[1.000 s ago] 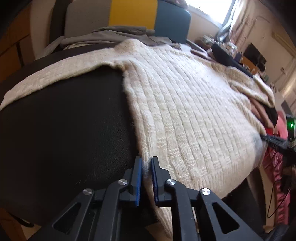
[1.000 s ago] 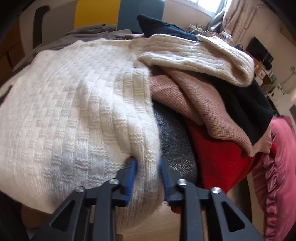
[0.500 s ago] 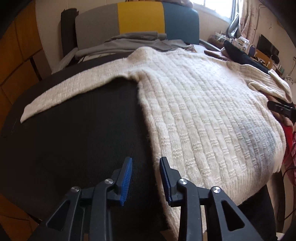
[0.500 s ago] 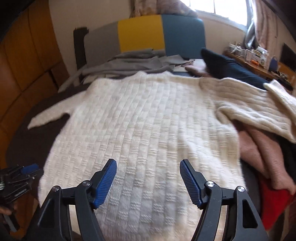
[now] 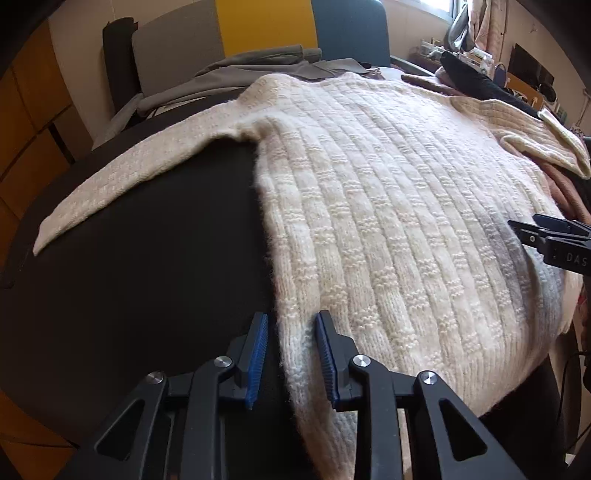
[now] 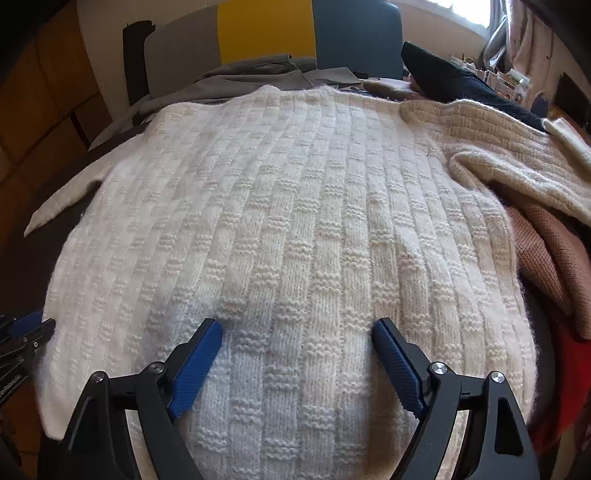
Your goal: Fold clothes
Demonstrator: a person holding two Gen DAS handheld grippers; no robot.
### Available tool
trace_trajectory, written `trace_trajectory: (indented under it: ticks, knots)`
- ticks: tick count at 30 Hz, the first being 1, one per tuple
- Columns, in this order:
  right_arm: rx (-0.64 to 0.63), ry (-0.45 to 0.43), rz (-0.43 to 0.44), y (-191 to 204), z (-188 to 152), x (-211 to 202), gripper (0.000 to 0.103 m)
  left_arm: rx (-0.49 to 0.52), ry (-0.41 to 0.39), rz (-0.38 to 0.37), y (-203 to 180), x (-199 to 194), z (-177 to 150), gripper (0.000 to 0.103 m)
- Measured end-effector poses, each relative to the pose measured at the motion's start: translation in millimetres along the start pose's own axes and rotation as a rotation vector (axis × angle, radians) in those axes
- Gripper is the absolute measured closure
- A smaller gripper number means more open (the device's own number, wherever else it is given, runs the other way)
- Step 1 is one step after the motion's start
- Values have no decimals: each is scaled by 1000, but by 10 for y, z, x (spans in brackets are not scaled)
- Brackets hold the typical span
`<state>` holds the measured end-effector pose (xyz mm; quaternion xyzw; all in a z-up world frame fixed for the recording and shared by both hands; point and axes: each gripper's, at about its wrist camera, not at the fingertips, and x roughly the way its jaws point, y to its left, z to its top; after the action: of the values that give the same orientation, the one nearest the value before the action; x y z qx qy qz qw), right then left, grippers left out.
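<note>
A cream knitted sweater [image 5: 388, 206] lies spread flat on a black padded surface [image 5: 129, 266], one sleeve [image 5: 122, 177] stretched out to the left. My left gripper [image 5: 291, 350] is open, its blue pads straddling the sweater's lower left edge without clamping it. In the right wrist view the same sweater [image 6: 280, 221] fills the frame, and my right gripper [image 6: 295, 354] stands wide open above its hem, holding nothing. The other sleeve [image 6: 509, 162] is bunched over other clothes at the right. The right gripper's fingertips [image 5: 550, 240] show at the left view's right edge.
A pile of pink [image 6: 546, 251], red [image 6: 569, 369] and dark navy [image 6: 454, 77] garments lies to the right. Grey clothing [image 6: 251, 77] sits behind the sweater against a grey, yellow and blue backrest [image 6: 266, 29]. Wooden panels [image 5: 33, 110] line the left wall.
Both grippers opened and let go of the sweater's bottom corners, then drew back. The sweater now lies flat. The right gripper opened wider and shifted toward the hem's middle.
</note>
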<state>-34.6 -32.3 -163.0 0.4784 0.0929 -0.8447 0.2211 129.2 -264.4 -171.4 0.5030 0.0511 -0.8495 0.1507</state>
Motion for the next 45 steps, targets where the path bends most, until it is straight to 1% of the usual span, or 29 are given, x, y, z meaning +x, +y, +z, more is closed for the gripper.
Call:
trace_trajectory:
  ticks: [2,3,5,8,10,12,16,19,21,25,27,29,31,34,35,36,38,40,42,45]
  knots:
    - [-11,8,4,62,29,24,12,-21,3,10,90,16,1,76]
    - [-17,11,12,107,45,43,6,-33,5,20,150,25,5,76]
    - [-37,16,24,219,72,81,0,-54,7,47,269,38,12,76]
    - [-110,13,20,398,63,112,0,-78,14,70,395,36,1,76]
    - [-151,14,29,451,44,108,0,-75,16,90,416,12,-28,76]
    - [-178,2,52,391,6,83,0,-61,10,106,408,-17,-82,76]
    - [-190,-23,80,255,-37,23,0,-84,11,95,396,-132,-117,76]
    - [-191,-10,95,232,-2,-13,0,-66,-20,88,340,-255,-82,76]
    - [-168,-3,120,222,106,-61,1,-57,-61,73,307,-350,17,76]
    - [-143,-78,92,231,511,-159,1,-40,-141,50,251,-409,341,76]
    - [-142,-104,53,241,737,-120,1,-31,-172,30,200,-383,535,76]
    - [-137,-108,-2,244,966,22,0,-12,-201,17,160,-304,739,75]
    - [-117,-85,-31,220,1132,216,0,0,-189,12,142,-96,904,75]
    - [-95,-45,-74,130,1202,475,0,-6,-118,18,214,331,1040,75]
    - [-83,-29,-80,92,1200,556,0,-11,-93,21,232,436,1021,75]
    - [-64,-17,-73,48,1179,621,0,-26,-90,20,250,488,946,74]
    - [-30,-29,-44,-28,1128,670,0,-60,-127,24,280,518,763,72]
    - [-35,-43,-42,-30,1095,661,0,-78,-153,35,294,507,651,72]
    - [-49,-45,-46,-1,1073,647,0,-105,-160,35,306,483,575,72]
    - [-69,-53,-45,58,1024,620,0,-108,-173,52,276,445,514,71]
